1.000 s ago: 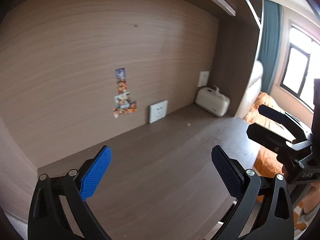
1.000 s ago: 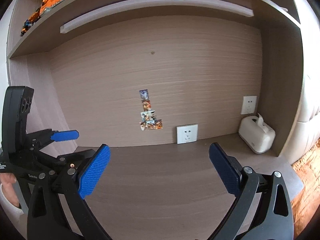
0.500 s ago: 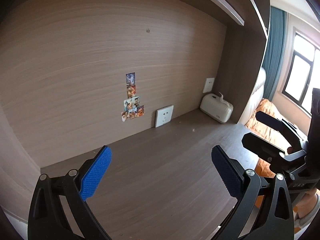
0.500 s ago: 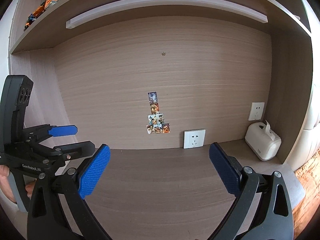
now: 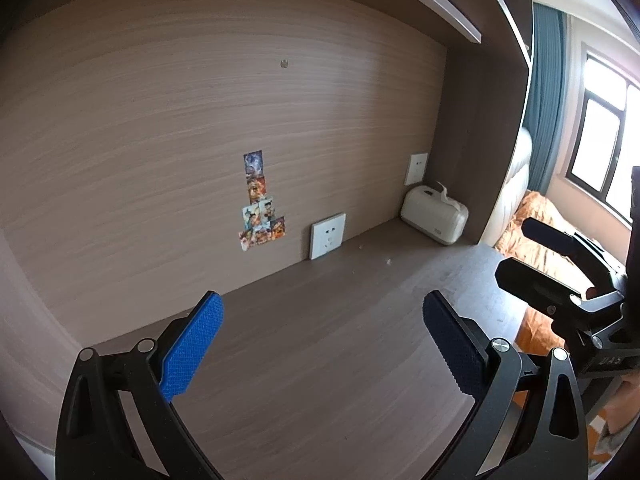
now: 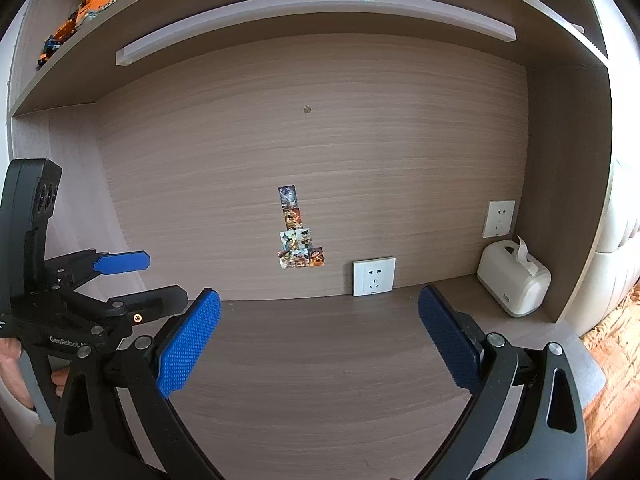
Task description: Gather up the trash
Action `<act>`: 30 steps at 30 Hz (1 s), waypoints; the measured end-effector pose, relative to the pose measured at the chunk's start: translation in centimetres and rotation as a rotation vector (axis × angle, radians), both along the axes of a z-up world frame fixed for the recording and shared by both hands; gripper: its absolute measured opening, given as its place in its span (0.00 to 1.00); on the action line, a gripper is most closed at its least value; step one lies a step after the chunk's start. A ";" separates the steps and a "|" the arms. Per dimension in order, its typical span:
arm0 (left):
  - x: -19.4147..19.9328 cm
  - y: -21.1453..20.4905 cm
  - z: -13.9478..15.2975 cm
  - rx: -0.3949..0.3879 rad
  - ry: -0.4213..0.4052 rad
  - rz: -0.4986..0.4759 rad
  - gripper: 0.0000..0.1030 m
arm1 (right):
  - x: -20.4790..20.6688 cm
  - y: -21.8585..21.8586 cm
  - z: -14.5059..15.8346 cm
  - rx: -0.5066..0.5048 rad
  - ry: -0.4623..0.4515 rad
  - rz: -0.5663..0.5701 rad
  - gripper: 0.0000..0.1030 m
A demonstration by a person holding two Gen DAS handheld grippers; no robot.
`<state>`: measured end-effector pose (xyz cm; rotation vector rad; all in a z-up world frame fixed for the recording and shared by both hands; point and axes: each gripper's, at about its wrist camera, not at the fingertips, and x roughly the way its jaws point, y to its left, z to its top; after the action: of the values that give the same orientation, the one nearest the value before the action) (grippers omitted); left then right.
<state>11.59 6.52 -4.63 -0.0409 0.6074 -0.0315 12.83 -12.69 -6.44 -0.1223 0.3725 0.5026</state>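
My left gripper (image 5: pixel 322 338) is open and empty above the brown desk top (image 5: pixel 320 340). My right gripper (image 6: pixel 320 334) is open and empty above the same desk (image 6: pixel 320 344). Each gripper shows in the other's view: the right one at the right edge of the left wrist view (image 5: pixel 560 268), the left one at the left edge of the right wrist view (image 6: pixel 140 280). Two tiny pale crumbs (image 5: pixel 387 261) lie on the desk near the back wall. No larger trash is in view.
A white tissue box (image 5: pixel 434 214) (image 6: pixel 514 282) stands in the desk's back right corner. Wall sockets (image 6: pixel 374 277) and stickers (image 6: pixel 298 236) are on the wooden back panel. A shelf with an orange toy (image 6: pixel 100 0) runs overhead. An orange bedspread (image 5: pixel 536 236) lies to the right.
Both views have tilted upward and pulled back a little; the back wall and shelf fill more of the frames. Both grippers stay open and empty.
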 end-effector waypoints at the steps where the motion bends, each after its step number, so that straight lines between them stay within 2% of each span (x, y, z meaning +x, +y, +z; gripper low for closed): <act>1: 0.0 0.0 0.0 0.000 0.001 -0.001 0.95 | 0.0 0.1 0.0 0.000 0.001 0.000 0.95; 30: -0.5 0.0 0.3 0.005 -0.003 0.004 0.95 | 0.3 -0.2 0.0 0.002 0.006 0.004 0.95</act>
<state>11.14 6.54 -4.36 -0.0372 0.6041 -0.0265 13.15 -12.85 -6.42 -0.1194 0.3777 0.5074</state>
